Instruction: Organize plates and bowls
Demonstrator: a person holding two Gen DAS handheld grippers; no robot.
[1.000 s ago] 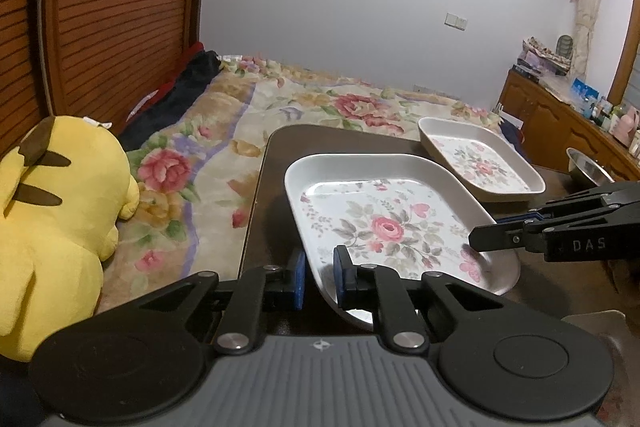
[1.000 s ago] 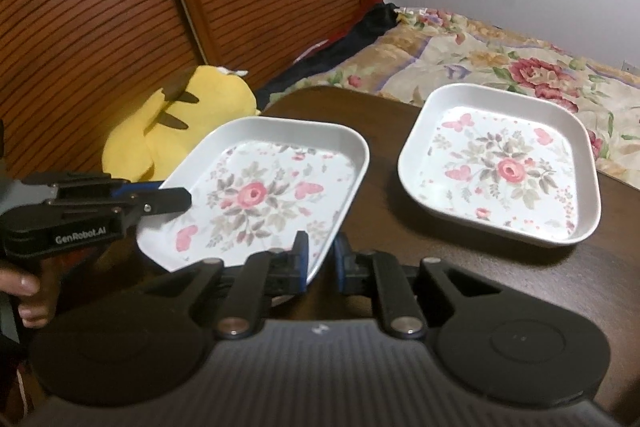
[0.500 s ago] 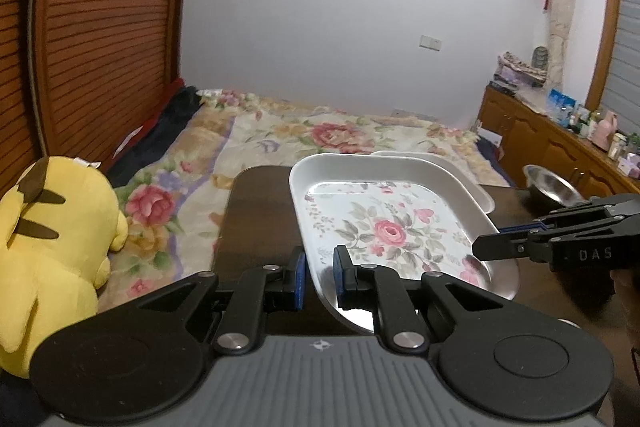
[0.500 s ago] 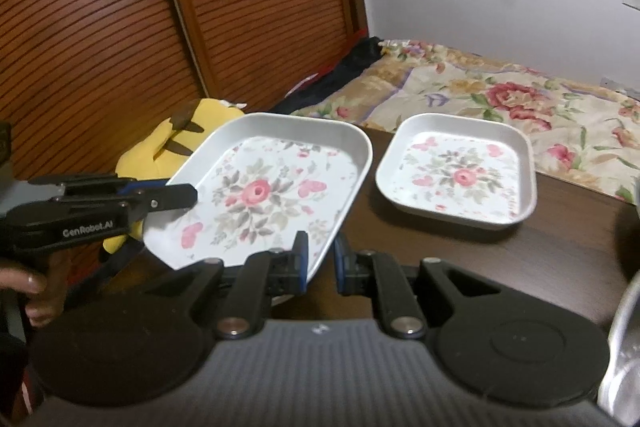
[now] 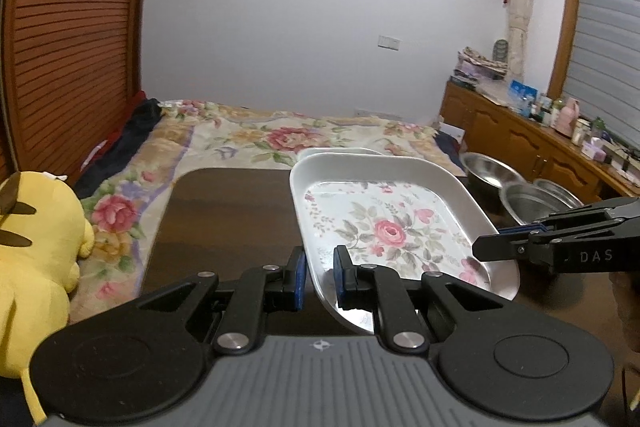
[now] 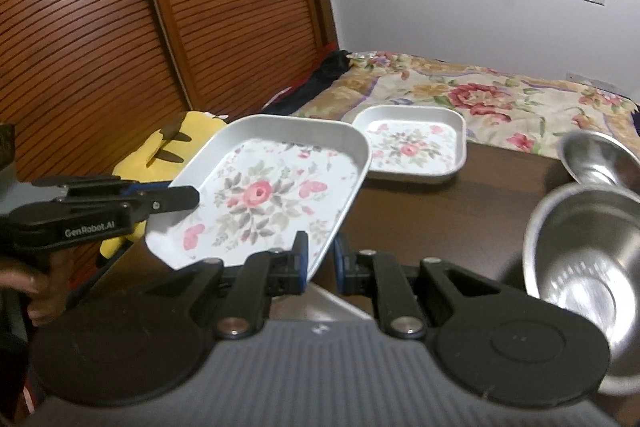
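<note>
**plate_guy:** Lifted clear now. A second ago the big floral plate (image 6: pixel 264 195) was sitting low over the desk (image 5: pixel 232 203), now it's up in the air and swung toward the smaller floral plate (image 6: pixel 412 147) at the far edge. Left tongs (image 5: pixel 320 277) are clenched on its near rim, one blue pad on each side of the lip. Right tongs (image 6: pixel 320 259) are doing the same on their own edge of it, so it's a two-handed carry, tilted a bit, not touching the desk.

**bowlz4life:** Yeah, and from the left wrist view the small plate is nearly hidden behind the big one, just a sliver of rim showing. Two steel bowls (image 6: pixel 580 247) have come into view too, on the right side of the desk, one tipped against the other from the look of it.

**plate_guy:** So what's the plan, stack them? Big on top of small seems backwards.

**bowlz4life:** My guess is they're grouping plates at the back. If it does land on the small one it'll overhang and could rock. Setting it just beside, or lifting the small one into it later, looks safer. Either way nothing is stacked yet and the bowls are untouched.

**plate_guy:** Also both grips are right on the thin rim, so I'd lower it level. Plush toy (image 5: pixel 36 247) and the bed (image 5: pixel 280 139) are off the desk, out of the way.
</note>
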